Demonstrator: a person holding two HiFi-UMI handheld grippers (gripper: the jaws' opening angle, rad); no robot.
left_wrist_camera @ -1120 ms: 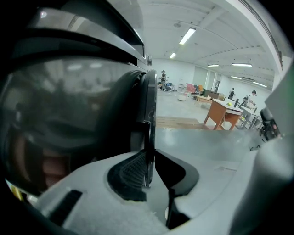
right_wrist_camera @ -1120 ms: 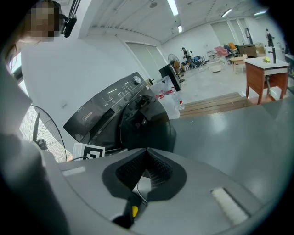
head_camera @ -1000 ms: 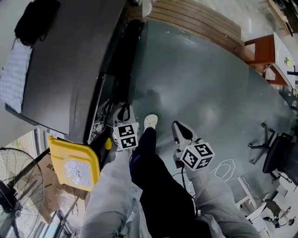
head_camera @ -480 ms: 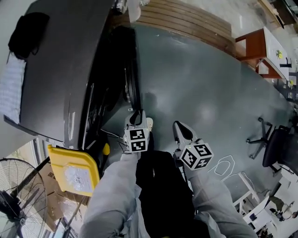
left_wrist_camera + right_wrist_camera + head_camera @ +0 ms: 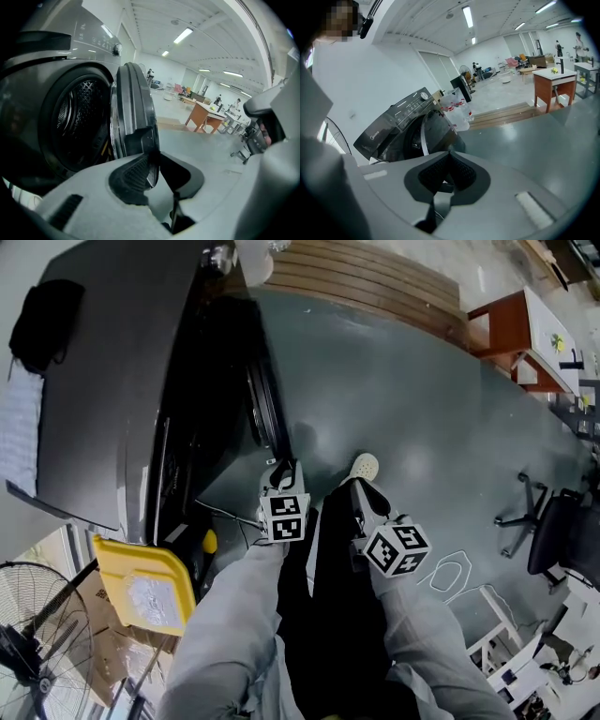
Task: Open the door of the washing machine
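Note:
The dark grey washing machine (image 5: 103, 381) stands at the left of the head view, and its round door (image 5: 267, 409) is swung out from the front. In the left gripper view the door (image 5: 133, 108) stands edge-on beside the open drum (image 5: 75, 122). My left gripper (image 5: 281, 472) is at the door's free edge. That edge sits between its jaws (image 5: 154, 171), which are opening, and the pads no longer press on it. My right gripper (image 5: 361, 491) hangs to the right, away from the machine (image 5: 393, 126). Its pads meet on nothing (image 5: 449, 157).
A yellow lid-like thing (image 5: 141, 582) and a fan (image 5: 28, 652) are at the machine's near corner. A black cloth (image 5: 37, 310) and a white towel (image 5: 21, 427) lie on the machine. A wooden platform (image 5: 375, 277), a red-brown table (image 5: 511, 334) and an office chair (image 5: 553, 540) border the grey floor.
The door has swung farther out from the machine. My left gripper moved rightward with its edge. The person's white shoe stepped forward to the right, and the right gripper shifted slightly.

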